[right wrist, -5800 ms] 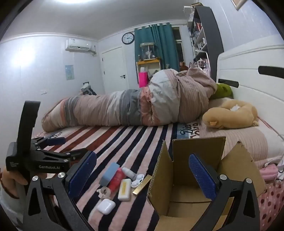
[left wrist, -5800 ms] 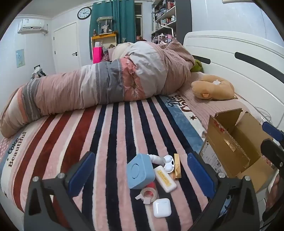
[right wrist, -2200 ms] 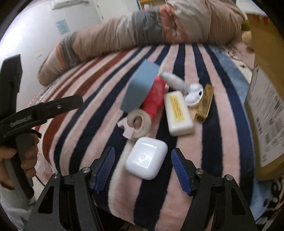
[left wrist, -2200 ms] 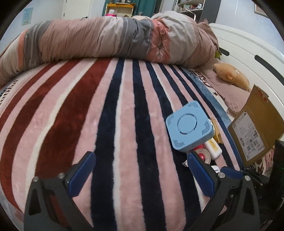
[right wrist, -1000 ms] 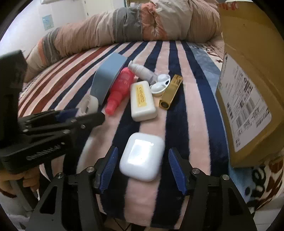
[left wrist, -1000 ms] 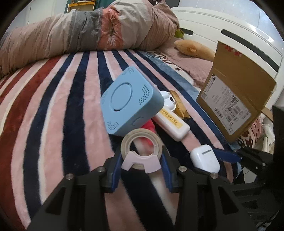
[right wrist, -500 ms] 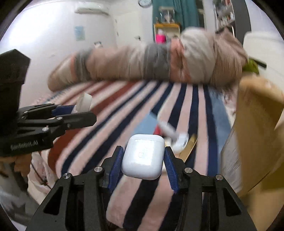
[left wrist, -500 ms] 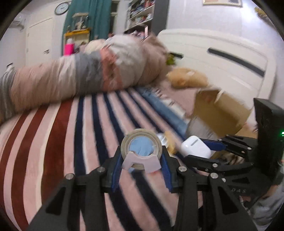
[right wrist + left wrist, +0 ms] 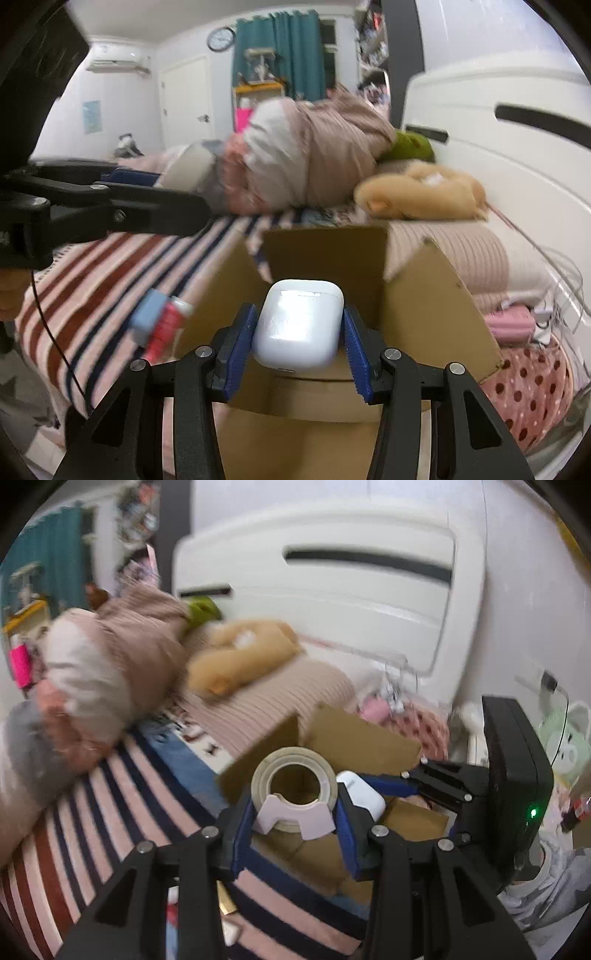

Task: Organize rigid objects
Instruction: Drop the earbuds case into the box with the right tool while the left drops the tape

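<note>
Left gripper [image 9: 295,825] clamps tape roll [image 9: 294,788]; right gripper [image 9: 299,341] clamps white earbud case [image 9: 298,325]. Both are carried just ahead over cardboard box [image 9: 424,295], probably for dropping in; frames blurred.

Your room light is even, indoor, fairly bright. Motion blur smears the bedding [image 9: 110,686] and plush toy [image 9: 236,657] from 9 to 12 o'clock. Glare blows out the earbud case [image 9: 299,325] top. Fisheye bends edges; corners vignette black.
</note>
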A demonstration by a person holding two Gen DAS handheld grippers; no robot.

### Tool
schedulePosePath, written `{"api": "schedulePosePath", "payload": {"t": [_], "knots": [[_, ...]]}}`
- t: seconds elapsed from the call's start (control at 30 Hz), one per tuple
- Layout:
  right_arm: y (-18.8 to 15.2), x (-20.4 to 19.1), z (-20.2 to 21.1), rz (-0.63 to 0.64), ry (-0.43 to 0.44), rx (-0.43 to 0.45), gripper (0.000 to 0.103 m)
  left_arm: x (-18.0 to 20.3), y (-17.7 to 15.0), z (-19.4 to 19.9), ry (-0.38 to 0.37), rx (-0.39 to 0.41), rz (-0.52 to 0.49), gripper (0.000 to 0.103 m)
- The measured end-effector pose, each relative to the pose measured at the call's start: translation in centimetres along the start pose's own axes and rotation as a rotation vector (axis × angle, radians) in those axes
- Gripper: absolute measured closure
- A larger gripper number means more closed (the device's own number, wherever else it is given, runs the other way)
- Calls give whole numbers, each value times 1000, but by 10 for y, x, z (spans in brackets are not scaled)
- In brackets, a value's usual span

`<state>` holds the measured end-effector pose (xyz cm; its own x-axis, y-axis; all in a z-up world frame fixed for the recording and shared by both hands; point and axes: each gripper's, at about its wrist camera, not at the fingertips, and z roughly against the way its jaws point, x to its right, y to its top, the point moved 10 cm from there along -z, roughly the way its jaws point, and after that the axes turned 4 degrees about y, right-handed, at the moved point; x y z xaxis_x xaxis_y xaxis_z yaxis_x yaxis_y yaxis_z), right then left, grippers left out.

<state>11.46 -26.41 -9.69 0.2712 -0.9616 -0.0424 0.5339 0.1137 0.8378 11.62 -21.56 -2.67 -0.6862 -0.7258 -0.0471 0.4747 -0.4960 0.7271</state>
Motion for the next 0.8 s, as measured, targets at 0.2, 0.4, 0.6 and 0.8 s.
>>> {"api": "schedulePosePath", "payload": {"t": [0.2,0.4,0.6,0.8], "knots": [[-9,37,-25,-19,-48,-51,60,12,-2,-58,20,-136,-57,66],[-16,43,-22,-30,-47,-40,60,7,-11,-86,47,-204,-73,63],[-15,44,-17,-32,-23,-19,37,5,-9,-72,69,-165,-63,43],[-2,24,-1,-3,-6,30,12,-21,-5,-27,91,-76,16,35]]}}
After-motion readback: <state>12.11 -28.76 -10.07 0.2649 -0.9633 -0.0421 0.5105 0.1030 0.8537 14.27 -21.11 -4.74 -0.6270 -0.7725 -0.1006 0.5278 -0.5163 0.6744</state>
